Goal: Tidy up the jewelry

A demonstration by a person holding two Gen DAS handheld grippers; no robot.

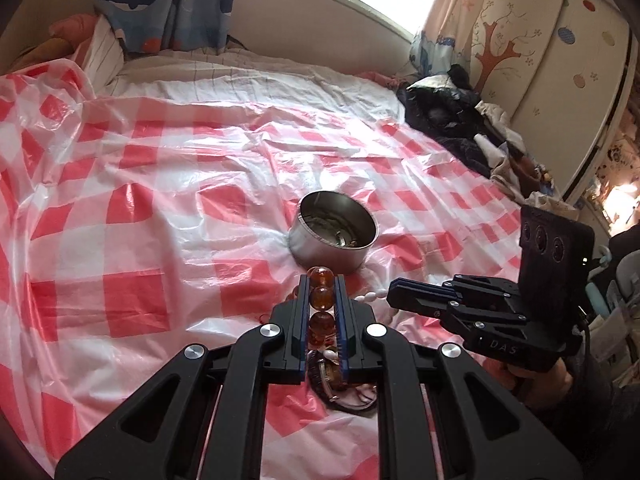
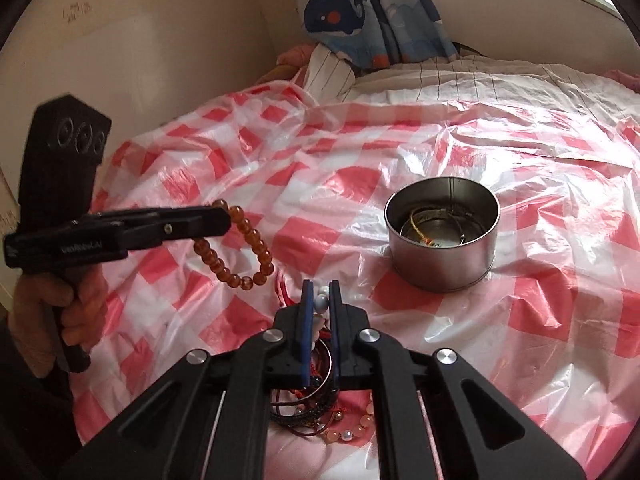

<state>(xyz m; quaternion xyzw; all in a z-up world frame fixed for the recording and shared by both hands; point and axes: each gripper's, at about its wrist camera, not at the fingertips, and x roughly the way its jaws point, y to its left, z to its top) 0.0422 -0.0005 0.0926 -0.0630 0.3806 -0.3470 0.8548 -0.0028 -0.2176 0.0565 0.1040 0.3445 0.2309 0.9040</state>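
My left gripper [image 1: 322, 280] is shut on an amber bead bracelet [image 1: 321, 297]. In the right wrist view that bracelet [image 2: 236, 246] hangs from the left gripper [image 2: 224, 216] above the cloth, left of the tin. My right gripper [image 2: 321, 288] is shut on a white bead bracelet [image 2: 322, 302]; it also shows in the left wrist view [image 1: 394, 292] beside white beads [image 1: 368, 297]. A round metal tin [image 2: 442, 236] stands on the cloth with some jewelry inside; it also shows in the left wrist view [image 1: 332, 236]. A pile of bracelets [image 2: 320, 412] lies under the right gripper.
A red and white checked plastic sheet [image 1: 140, 184] covers the bed. Dark clothes [image 1: 452, 120] are heaped at the bed's far right. A whale-print curtain [image 2: 360, 12] and a pillow lie at the wall. A wardrobe [image 1: 560, 60] stands to the right.
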